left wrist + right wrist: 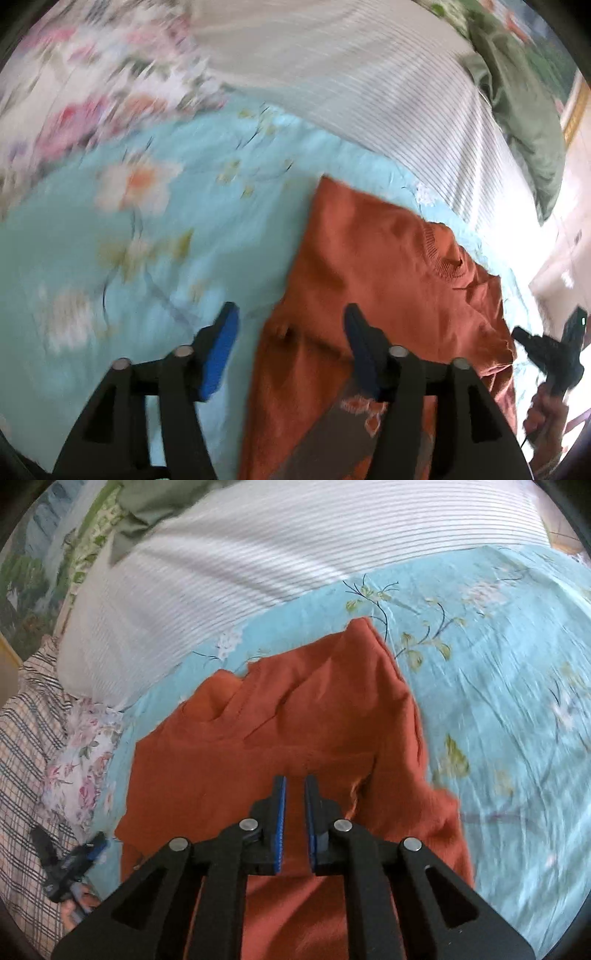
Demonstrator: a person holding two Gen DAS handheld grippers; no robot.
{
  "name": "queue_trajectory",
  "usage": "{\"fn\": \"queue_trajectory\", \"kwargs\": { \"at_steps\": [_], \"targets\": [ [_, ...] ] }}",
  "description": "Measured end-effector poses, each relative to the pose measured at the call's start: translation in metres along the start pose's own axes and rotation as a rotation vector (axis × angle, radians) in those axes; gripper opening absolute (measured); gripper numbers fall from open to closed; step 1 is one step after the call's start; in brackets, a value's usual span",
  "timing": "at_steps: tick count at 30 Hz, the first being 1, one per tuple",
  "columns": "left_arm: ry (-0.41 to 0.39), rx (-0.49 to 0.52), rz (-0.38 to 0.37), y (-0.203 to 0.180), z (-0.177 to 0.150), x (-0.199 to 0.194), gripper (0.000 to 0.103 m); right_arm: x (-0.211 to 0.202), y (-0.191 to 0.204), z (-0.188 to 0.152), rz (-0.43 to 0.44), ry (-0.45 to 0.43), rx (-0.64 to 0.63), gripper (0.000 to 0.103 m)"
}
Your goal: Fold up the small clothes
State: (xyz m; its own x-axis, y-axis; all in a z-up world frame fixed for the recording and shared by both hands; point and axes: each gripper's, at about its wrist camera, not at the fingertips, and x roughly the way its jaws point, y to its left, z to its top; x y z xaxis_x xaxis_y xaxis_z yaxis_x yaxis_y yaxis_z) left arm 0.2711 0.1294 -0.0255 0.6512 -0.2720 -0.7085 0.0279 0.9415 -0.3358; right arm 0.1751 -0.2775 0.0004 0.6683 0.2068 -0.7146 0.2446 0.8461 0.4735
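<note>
A small rust-orange shirt (373, 266) lies partly folded on the light-blue floral bedsheet (177, 221); its ribbed collar (445, 264) faces the far right. My left gripper (290, 314) is open, hovering over the shirt's left edge, holding nothing. In the right wrist view the shirt (280, 731) fills the middle. My right gripper (294, 786) hovers just above it with the jaws nearly closed, a narrow gap between the blue pads, nothing held. The right gripper also shows in the left wrist view (550, 350), and the left gripper in the right wrist view (70, 864).
A white striped pillow (258, 554) lies behind the shirt. A green cloth (524, 122) sits at the far corner. A plaid cloth (26, 757) and a floral cloth (81, 753) lie at the left.
</note>
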Motion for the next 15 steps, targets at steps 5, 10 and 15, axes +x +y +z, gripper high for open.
{"fn": "queue_trajectory", "kwargs": {
  "at_steps": [5,10,15],
  "targets": [
    [0.072,0.038,0.067,-0.010,0.054,0.065,0.082,0.031,-0.009,0.043,-0.003,0.037,-0.026,0.054],
    [0.167,0.031,0.033,-0.017,0.096,0.131,0.082,0.057,0.010,0.089,-0.046,0.024,-0.205,0.060],
    [0.188,0.134,0.077,-0.036,0.111,0.171,0.074,0.102,0.026,0.128,-0.109,0.057,-0.418,0.073]
  ]
}}
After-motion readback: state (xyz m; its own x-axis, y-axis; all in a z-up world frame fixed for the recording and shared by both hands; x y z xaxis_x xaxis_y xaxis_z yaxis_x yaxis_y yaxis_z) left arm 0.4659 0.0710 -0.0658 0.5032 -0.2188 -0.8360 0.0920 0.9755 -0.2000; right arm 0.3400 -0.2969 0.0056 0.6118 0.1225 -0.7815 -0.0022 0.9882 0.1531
